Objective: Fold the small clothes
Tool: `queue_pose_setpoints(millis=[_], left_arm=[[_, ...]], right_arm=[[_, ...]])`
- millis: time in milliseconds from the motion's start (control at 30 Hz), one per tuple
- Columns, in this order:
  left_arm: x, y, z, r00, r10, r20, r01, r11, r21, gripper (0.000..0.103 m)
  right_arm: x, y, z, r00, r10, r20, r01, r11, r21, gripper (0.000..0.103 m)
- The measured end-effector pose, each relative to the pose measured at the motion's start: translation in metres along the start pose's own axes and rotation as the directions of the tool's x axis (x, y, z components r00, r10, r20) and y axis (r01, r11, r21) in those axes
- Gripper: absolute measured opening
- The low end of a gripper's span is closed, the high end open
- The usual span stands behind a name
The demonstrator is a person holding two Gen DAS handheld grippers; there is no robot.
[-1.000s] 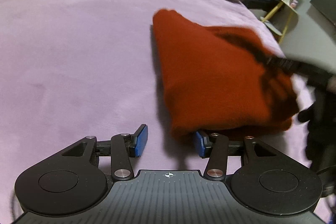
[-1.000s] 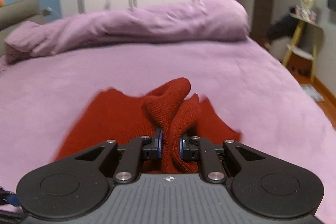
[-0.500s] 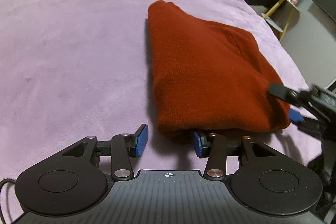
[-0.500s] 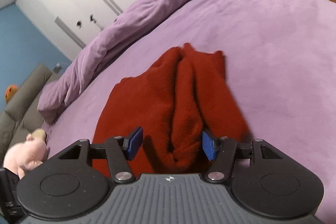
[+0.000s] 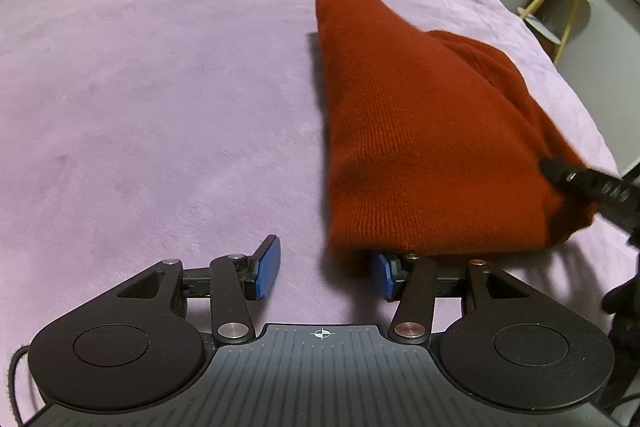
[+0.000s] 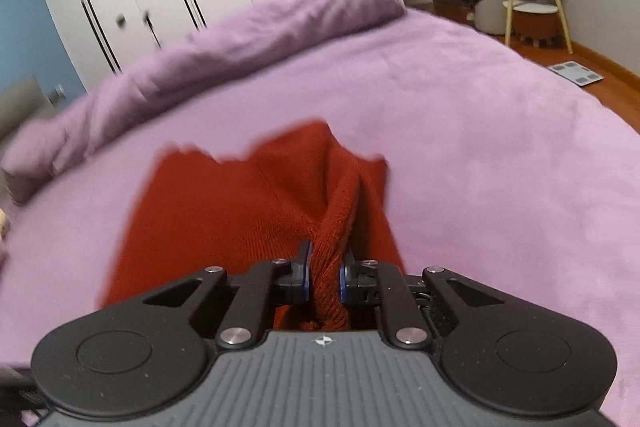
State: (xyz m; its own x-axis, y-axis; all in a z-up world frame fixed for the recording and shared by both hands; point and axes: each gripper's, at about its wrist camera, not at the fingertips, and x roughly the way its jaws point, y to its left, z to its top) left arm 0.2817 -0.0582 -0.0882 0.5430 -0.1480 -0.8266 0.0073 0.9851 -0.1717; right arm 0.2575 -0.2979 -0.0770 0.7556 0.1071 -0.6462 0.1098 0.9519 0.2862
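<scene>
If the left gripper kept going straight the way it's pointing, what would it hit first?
Probably the purple bed cover: the open left gripper angles down at bare fabric, with the folded rust-red knitted garment just beside its path, over one finger.

Black grippers (image 5: 324,273), blue pads (image 5: 267,267)

So it's a rust-red knit sweater (image 5: 420,131), folded over into a thick wedge and lying on the purple bed (image 5: 160,87) toward its right side. One ribbed edge is bunched up into a raised ridge (image 6: 336,223); the rest sits flat, with a rounded fold at the far end.
</scene>
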Motion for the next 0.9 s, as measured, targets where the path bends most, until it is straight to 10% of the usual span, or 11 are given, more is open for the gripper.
queue_pose_setpoints(millis=[267, 400, 633, 767, 900], left_arm=[[-0.006, 0.005, 0.003, 1.000, -0.003, 0.005, 0.003, 1.000, 0.006, 0.054], [-0.009, 0.011, -0.001, 1.000, -0.027, -0.015, 0.027, 1.000, 0.007, 0.052], [-0.040, 0.037, 0.005, 0.997, -0.059, 0.052, 0.061, 0.997, -0.045, 0.052], [-0.040, 0.041, 0.017, 0.997, -0.054, 0.053, 0.058, 0.996, -0.064, 0.052], [-0.040, 0.037, 0.029, 0.996, -0.060, 0.068, 0.062, 0.997, -0.039, 0.052]], right_arm=[[-0.005, 0.004, 0.001, 0.994, -0.109, 0.029, 0.111, 0.990, -0.091, 0.007], [-0.012, -0.015, 0.004, 1.000, -0.019, 0.009, 0.020, 0.998, -0.065, 0.009], [-0.008, -0.034, 0.044, 0.976, 0.215, 0.025, -0.216, 0.968, 0.127, 0.045], [0.038, -0.014, 0.062, 0.977, 0.205, -0.063, -0.199, 0.976, 0.094, 0.045], [0.058, 0.003, 0.067, 0.977, 0.190, -0.095, -0.184, 0.981, 0.068, 0.007]])
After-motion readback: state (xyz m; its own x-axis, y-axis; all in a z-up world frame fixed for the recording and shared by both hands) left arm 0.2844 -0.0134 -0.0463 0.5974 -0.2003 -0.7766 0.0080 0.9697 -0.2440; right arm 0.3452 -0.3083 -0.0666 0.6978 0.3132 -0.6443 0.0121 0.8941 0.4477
